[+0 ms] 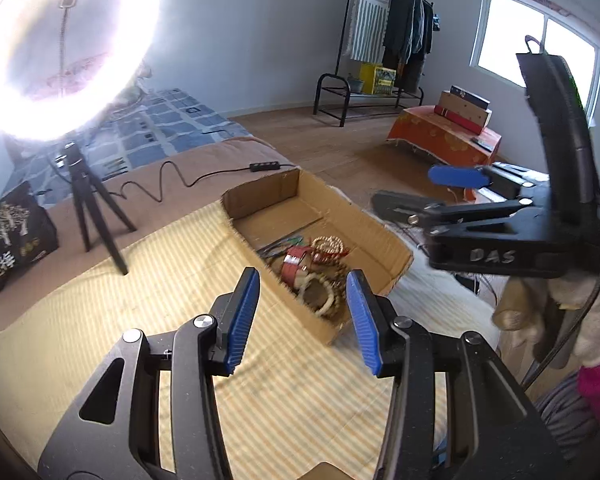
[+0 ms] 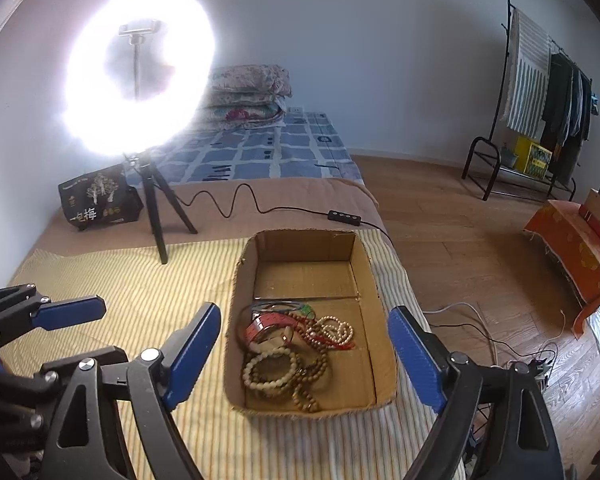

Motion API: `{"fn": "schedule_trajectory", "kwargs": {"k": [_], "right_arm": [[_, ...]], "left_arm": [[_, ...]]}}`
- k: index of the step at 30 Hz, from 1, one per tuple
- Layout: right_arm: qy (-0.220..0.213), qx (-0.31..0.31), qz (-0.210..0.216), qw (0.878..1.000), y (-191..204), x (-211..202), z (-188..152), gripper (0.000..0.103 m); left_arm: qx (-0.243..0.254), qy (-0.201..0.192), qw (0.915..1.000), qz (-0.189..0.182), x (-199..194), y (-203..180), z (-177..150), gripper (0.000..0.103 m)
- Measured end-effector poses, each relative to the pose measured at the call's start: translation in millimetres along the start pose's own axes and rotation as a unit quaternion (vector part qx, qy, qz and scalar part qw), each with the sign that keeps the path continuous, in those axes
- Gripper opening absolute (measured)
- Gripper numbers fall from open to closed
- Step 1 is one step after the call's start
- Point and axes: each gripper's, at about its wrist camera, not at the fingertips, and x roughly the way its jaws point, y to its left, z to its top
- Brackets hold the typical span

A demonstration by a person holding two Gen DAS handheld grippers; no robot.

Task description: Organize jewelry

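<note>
An open cardboard box [image 2: 364, 280] stands on a yellow striped cloth [image 2: 140, 280]. Inside lies a heap of jewelry [image 2: 292, 344]: bead bracelets, a red bangle, thin coloured bangles. In the left wrist view the box [image 1: 396, 252] and the jewelry [image 1: 316, 276] lie just ahead. My left gripper [image 1: 302, 312] is open and empty, above the box's near corner. My right gripper [image 2: 304, 354] is open and empty, its jaws spread wide over the near end of the box. The right gripper also shows in the left wrist view [image 1: 432, 192], and the left gripper in the right wrist view [image 2: 72, 312].
A bright ring light on a black tripod [image 2: 156, 208] stands left of the box, its cable and switch [image 2: 340, 216] running behind the box. A black bag [image 2: 96, 200] sits far left. The table edge drops to a wooden floor [image 2: 460, 240] on the right, with cables.
</note>
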Motion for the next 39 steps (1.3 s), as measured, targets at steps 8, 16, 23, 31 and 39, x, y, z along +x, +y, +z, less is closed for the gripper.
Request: {"fn": "schedule_trajectory", "kwargs": {"k": [8, 16, 23, 31, 39], "right_arm": [[-0.026, 0.017, -0.016, 0.999, 11.5, -34.9, -12.4, 0.103], [-0.043, 0.007, -0.046, 0.998, 22.6, -48.0, -23.0, 0.103], [-0.053, 0.009, -0.055, 0.997, 21.1, -55.1, -25.9, 0.103], [-0.059, 0.015, -0.062, 0.996, 22.1, -53.1, -22.6, 0.103], [-0.066, 0.021, -0.069, 0.995, 21.3, -53.0, -20.3, 0.103]], "left_arm": [[0.0, -0.003, 0.9998, 0.017, -32.4, 11.0, -21.0, 0.065], [0.008, -0.032, 0.9988, 0.035, -53.5, 14.6, -28.9, 0.08], [-0.003, -0.044, 0.9975, 0.055, -67.9, 15.2, -28.9, 0.095], [-0.021, -0.046, 0.9951, 0.085, -72.0, 21.6, -25.6, 0.103], [-0.022, -0.041, 0.9949, 0.09, -70.9, 25.0, -28.7, 0.103]]}}
